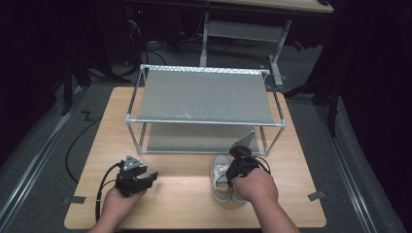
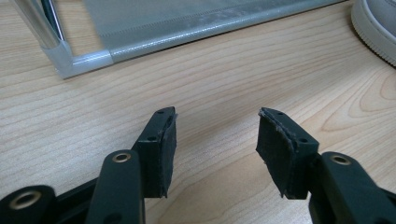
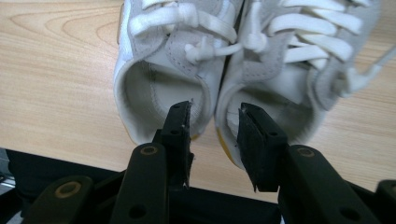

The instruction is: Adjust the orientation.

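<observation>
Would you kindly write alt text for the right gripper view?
The right gripper, jaws slightly apart, hangs over the heels of a pair of white lace-up sneakers standing side by side on a light wooden table, one jaw over each heel opening.

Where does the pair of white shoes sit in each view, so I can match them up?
High view: shoes lower centre-right, under the right tongs, in front of the rack.
Left gripper view: one sole edge at the top right corner.
Right gripper view: both shoes across the top, heels toward the jaws.
Shared landmark: the wooden table.
</observation>
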`<action>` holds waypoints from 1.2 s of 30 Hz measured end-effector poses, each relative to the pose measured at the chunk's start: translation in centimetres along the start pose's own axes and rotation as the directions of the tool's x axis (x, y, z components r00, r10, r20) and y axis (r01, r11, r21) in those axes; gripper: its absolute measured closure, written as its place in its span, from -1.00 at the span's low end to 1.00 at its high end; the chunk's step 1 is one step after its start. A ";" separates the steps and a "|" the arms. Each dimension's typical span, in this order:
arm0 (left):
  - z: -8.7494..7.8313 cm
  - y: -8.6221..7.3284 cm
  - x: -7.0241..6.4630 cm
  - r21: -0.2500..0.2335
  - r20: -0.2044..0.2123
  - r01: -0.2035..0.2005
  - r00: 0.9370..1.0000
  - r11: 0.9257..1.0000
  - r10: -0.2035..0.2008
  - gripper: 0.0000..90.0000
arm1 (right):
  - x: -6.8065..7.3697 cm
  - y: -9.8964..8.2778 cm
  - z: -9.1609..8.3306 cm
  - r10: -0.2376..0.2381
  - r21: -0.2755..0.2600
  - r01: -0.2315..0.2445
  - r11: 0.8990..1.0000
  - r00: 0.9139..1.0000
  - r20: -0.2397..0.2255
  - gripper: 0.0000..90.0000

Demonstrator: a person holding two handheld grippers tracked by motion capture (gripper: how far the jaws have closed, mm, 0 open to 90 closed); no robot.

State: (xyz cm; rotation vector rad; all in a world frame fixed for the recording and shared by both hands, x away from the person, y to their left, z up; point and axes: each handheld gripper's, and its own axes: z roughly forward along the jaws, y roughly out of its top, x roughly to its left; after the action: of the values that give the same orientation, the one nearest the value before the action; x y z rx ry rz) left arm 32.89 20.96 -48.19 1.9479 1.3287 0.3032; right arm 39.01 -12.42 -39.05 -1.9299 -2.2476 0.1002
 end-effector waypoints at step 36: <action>0.3 0.0 -0.2 0.012 -0.003 -0.022 1.000 1.000 0.022 0.05 | 0.4 -0.3 -0.6 -0.050 -0.183 0.078 0.980 0.987 0.152 0.84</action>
State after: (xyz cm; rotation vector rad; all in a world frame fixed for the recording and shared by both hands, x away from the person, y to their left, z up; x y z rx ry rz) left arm 32.93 20.62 -48.37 1.9732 1.3150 0.3099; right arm 38.79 -12.09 -38.43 -1.9996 -2.4948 0.0210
